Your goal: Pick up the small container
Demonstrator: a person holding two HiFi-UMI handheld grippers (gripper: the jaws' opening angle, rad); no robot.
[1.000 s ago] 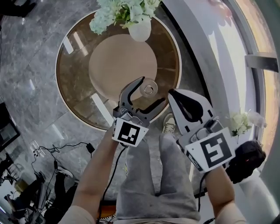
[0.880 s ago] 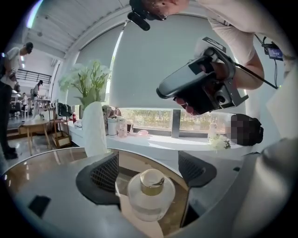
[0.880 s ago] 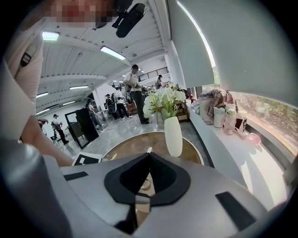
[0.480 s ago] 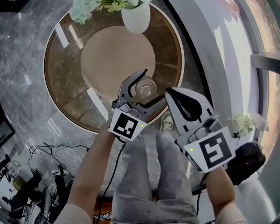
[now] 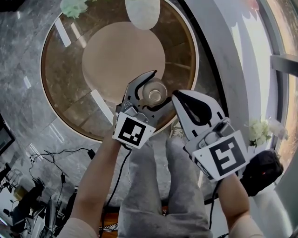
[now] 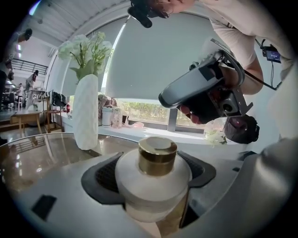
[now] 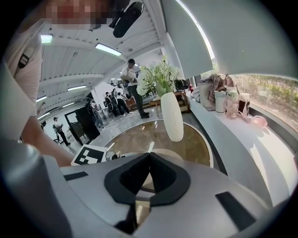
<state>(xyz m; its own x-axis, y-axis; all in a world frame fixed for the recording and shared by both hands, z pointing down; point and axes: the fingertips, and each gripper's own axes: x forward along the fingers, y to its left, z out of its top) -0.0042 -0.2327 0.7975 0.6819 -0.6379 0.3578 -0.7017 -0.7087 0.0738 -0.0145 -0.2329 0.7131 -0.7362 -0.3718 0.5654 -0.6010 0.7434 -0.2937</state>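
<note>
Left gripper (image 5: pixel 160 90) has pushed forward: the small container (image 6: pixel 156 158) was at its tips and now sits deep between the fingers (image 5: pixel 139 86), centre frame in head view. The round worktop (image 5: pixel 65 79) has slid down-left in frame and the vase (image 5: pixel 143 11) is now cut off at the top edge, so the head followed the reach.

Fingers are apart and straddle the container, with the same wide spread as before. No squeeze is visible, and I can't confirm pad contact from either view. My read: approach done, closing and lifting not yet. The container looks to be on the worktop near its lower-right rim, though its base isn't clearly visible.

Right gripper (image 5: pixel 176 96) has its fingers together on nothing and is parked just right of the container, lower right of centre.

Materials:
- Container: squat round body in matte white, with a short cylindrical cap in brushed gold. Something amber and glassy shows under the body; it could be the base or a reflection.
- Worktop: glossy brown and mirror-like, with a pale matte disc (image 5: pixel 123 51) in the middle.
- Vase: tall, white, textured surface.
- Fingers: smooth grey plastic with dark, hollowed, ribbed pads. The curve should seat a round body well; a smooth matte shell might slip if the grip is light.
</note>
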